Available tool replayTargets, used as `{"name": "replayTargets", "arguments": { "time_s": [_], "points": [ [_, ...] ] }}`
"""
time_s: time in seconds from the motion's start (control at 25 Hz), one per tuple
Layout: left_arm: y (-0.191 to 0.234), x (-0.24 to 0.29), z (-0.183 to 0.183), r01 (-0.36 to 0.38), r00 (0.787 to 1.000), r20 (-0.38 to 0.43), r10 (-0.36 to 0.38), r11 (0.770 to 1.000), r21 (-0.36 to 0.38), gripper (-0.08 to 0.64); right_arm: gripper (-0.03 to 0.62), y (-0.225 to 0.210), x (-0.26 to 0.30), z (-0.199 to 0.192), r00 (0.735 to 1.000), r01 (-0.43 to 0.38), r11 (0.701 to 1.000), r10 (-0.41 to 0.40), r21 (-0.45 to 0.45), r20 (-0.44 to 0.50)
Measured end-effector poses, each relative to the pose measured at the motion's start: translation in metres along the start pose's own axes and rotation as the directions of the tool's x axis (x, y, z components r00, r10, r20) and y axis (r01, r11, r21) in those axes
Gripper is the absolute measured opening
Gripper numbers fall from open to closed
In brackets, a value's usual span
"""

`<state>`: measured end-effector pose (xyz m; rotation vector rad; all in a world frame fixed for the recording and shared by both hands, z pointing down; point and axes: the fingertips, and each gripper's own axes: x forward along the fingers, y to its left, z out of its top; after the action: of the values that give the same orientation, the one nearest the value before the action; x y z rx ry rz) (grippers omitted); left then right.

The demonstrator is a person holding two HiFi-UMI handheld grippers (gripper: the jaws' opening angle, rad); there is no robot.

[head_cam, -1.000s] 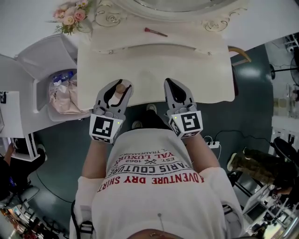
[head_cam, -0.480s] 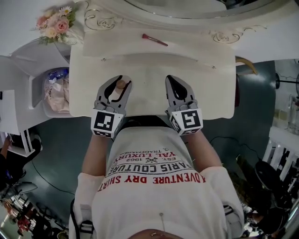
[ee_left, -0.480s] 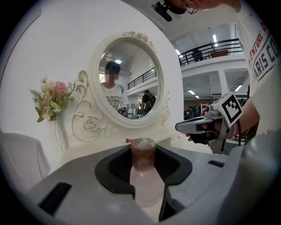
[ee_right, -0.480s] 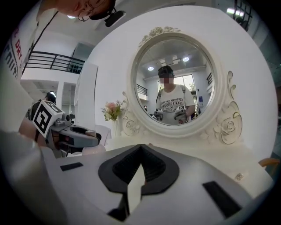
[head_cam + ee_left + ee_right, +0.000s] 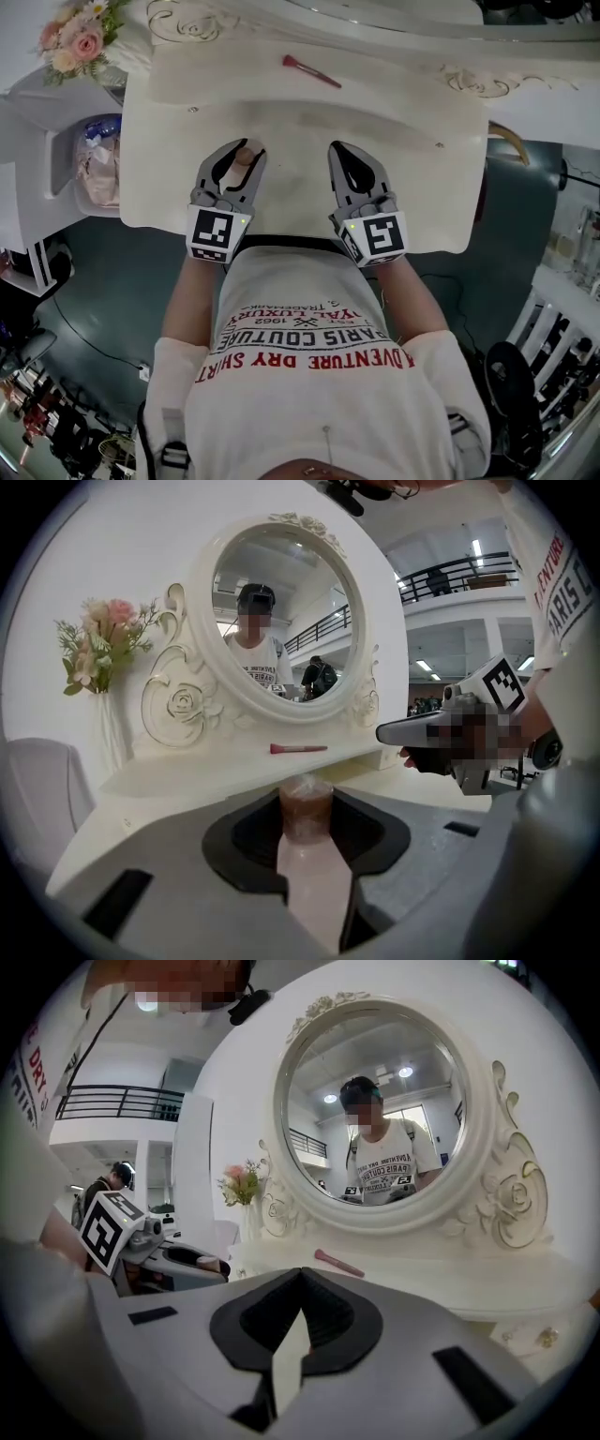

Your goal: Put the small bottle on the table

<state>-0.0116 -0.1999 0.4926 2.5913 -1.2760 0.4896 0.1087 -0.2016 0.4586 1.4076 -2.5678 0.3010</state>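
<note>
left tongs (image 5: 241,152): closed on the small bottle (image 5: 307,810). the pale body runs back between the two jaws, the brownish cap end sticks out past the tips. long axis lies along the tongs' own pointing line, cap away from the person and toward the mirror (image 5: 281,611), so the bottle is near level, not upright.

right tongs (image 5: 345,155): jaws together, nothing between them. they hang beside the left tongs, apart from them, at about the same reach.

key relation: the bottle is above the front part of the counter (image 5: 412,169), carried in the air, with bare cream surface directly below and ahead of it. whether it touches the surface yet cannot be told from the head view. the left hand alone has the job; the right is spare.

judgement: to stand the bottle on its base the left wrist would have to tip it up first; released as it lies, it would likely roll.

surface: smooth, cream, curved front edge, a raised back ledge with a pink brush (image 5: 309,70) well clear of the drop spot. flowers (image 5: 70,42) at the far left corner. room behind is a large bright hall.
</note>
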Motion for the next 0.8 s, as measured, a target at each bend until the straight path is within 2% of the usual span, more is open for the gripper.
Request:
{"name": "replayTargets", "arguments": {
  "time_s": [0.44, 0.8],
  "points": [
    [-0.003, 0.029, -0.032, -0.008, 0.999, -0.04, 0.007, 1.0, -0.021, 0.138, -0.002, -0.013, 0.011, -0.029, 0.999, -0.025, 0.999, 0.026, 0.02, -0.043],
    [-0.004, 0.031, -0.036, 0.001, 1.0, -0.004, -0.001, 1.0, -0.016, 0.138, -0.002, -0.012, 0.011, -0.048, 0.996, -0.003, 0.999, 0.007, 0.044, -0.084]
  ]
}}
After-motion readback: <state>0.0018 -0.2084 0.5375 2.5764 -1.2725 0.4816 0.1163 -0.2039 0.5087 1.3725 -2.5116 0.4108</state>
